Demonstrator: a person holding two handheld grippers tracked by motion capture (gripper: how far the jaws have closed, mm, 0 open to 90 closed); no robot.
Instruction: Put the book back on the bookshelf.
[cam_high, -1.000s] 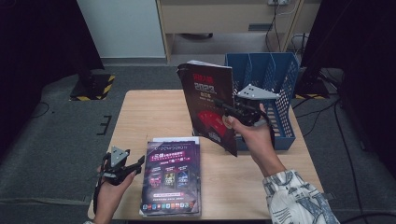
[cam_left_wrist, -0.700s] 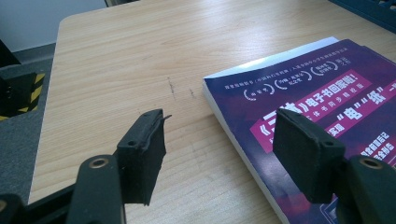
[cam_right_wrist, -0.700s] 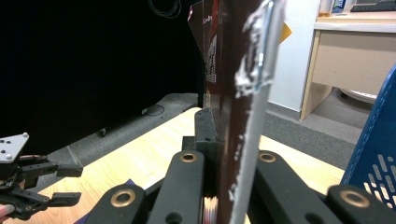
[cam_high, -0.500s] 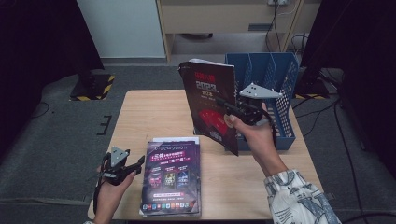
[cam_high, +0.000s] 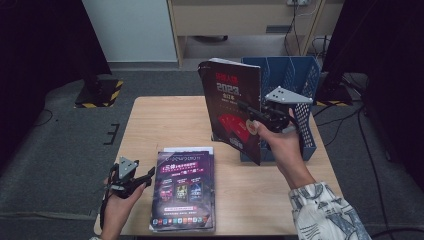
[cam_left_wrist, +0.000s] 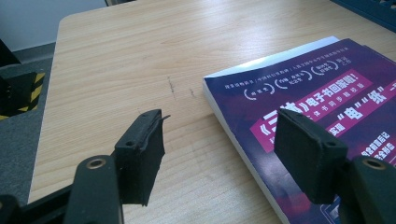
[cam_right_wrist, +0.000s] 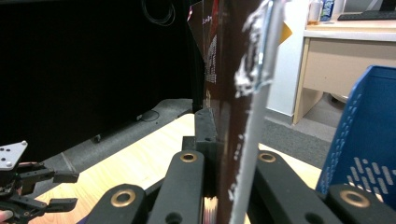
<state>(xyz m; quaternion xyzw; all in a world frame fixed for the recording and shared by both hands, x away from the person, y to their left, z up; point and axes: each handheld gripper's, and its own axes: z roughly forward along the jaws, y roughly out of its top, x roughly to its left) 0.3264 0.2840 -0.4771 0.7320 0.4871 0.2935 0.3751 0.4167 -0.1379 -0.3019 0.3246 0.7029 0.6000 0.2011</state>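
Book upright in the right gripper, left gripper idle by the stack

Table (cam_high: 170, 120) of pale wood carries everything, with grey floor around it and a cabinet (cam_high: 240, 20) standing beyond its far edge. A blue file rack (cam_high: 300, 80) with perforated walls and upright dividers stands on the far right part of the table. Just in front of the rack, and partly hiding its near-left wall in the high view, a dark red book (cam_high: 232, 107) stands upright, its cover facing left and its lower edge close above the tabletop. The right gripper (cam_high: 250, 111) pinches this book along its right edge; in the right gripper view the two black jaws are pressed tight on cover and pages, and the rack's blue wall (cam_right_wrist: 362, 140) rises close by on the right.

Near the front edge of the table lies a stack of purple magazines (cam_high: 184, 187), flat, with a white-edged one showing beneath the top copy. The left gripper (cam_high: 145, 176) hovers just beside the stack's left edge, jaws spread and nothing between them; one jaw sits over bare wood, the other over the purple cover (cam_left_wrist: 327, 93).
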